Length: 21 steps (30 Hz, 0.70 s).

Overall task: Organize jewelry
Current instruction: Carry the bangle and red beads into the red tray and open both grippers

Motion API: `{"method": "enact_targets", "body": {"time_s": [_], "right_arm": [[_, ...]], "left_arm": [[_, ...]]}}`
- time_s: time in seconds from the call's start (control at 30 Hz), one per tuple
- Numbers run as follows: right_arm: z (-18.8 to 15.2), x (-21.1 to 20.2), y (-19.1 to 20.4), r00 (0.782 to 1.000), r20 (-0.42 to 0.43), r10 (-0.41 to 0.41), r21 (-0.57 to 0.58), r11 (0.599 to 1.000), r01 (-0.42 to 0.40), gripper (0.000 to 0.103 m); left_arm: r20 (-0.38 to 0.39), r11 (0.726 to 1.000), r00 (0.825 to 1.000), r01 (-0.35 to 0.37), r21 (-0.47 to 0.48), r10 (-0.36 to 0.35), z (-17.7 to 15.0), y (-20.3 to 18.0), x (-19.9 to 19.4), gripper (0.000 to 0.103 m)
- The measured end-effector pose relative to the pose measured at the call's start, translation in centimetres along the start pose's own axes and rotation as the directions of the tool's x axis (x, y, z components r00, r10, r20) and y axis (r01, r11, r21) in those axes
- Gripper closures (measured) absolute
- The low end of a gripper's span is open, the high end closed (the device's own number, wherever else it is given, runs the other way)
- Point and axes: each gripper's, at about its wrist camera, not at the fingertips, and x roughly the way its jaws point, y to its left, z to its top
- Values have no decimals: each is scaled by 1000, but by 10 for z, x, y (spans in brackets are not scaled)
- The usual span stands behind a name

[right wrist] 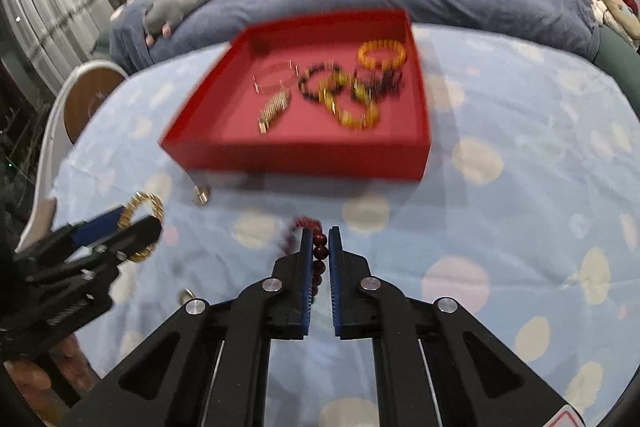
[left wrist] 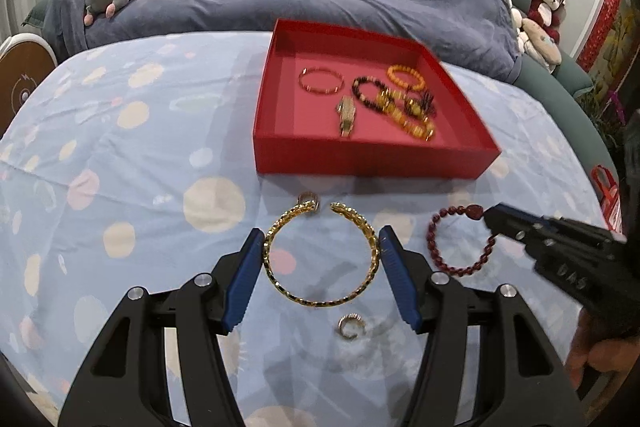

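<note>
Both hand-held grippers grip bracelets.
Left hand-held gripper [left wrist: 322, 245] clamps gold bangle [left wrist: 320, 255] mid-frame; right hand-held gripper [right wrist: 320, 239] pinches red bead bracelet [right wrist: 319, 251].

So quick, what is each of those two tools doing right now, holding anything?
Left tool: closed on the gold bangle, pads at both sides of it.
Right tool: shut on the dark red bead bracelet.
</note>
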Motion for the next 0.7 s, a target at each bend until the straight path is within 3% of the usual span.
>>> {"method": "enact_targets", "body": {"time_s": [0.17,0.33,0.47,0.7], "right_arm": [[44,-26,1,996,88,13,-18,1000,-11,96],[92,-25,2,989,139,42,-38,999,-37,96],[127,-2,4,988,140,63,-41,997,-58,96],[158,65,2,996,58,67,-14,998,-66,96]], "left_arm": [[37,999,999,38,-9,-37,35,-1,-7,47],[78,998,996,51,24,-52,84,-8,1,47],[107,997,994,21,67,-29,123,-15,23,47],[68,997,998,-3,71,-2,163,-18,81,47]]}}
